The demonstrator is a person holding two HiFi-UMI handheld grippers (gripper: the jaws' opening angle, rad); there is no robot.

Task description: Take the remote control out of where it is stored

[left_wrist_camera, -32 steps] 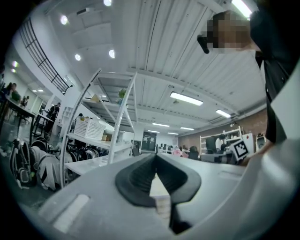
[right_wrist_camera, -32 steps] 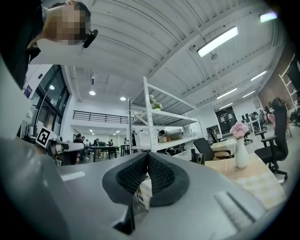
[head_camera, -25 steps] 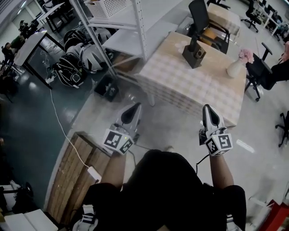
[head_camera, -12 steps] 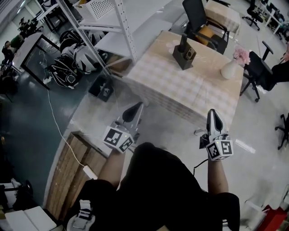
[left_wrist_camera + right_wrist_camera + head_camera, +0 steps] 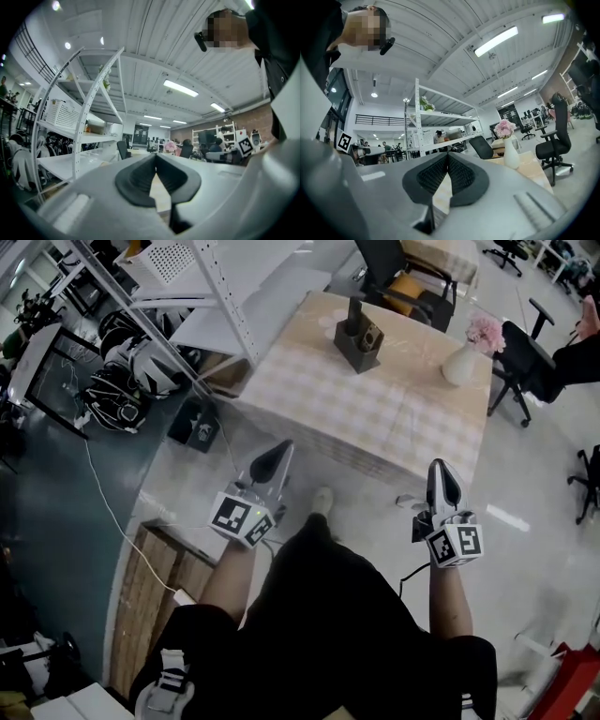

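Two grippers, both clenched shut and empty: your left gripper (image 5: 281,450) and right gripper (image 5: 439,468) hang by the front edge of the table (image 5: 319,385), touching nothing. Only the head view shows the remote (image 5: 354,311), upright in the holder (image 5: 364,345) at the far side. Right gripper view catches the vase (image 5: 511,152); left gripper view, the shelf (image 5: 70,136).

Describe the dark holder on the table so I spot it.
The table with the pale checked cloth stands ahead. On its far half, left of the white vase of pink flowers, sits the holder: the only dark, boxy thing there, a slim piece standing in it.
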